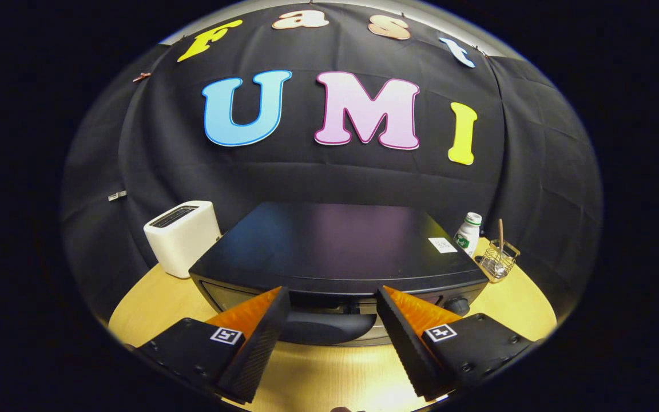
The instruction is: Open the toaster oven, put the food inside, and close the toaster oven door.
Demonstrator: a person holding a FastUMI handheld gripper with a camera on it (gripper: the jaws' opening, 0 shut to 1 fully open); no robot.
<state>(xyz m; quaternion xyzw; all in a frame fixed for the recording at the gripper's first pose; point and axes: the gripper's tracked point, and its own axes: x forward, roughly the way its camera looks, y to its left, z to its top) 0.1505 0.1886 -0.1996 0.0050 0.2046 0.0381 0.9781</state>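
Gripper (333, 300) fingers spread wide, ribbed wedges flanking the curved door handle (324, 327) of the boxy, glossy black toaster oven (335, 246) at twelve o'clock on the wooden table (329, 372).

Gripper (332, 297) fingers spread wide apart

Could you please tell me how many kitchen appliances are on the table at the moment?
2: the black toaster oven just ahead of the open gripper, and a white toaster beside it, on the left finger's side. Others may be hidden behind the oven.
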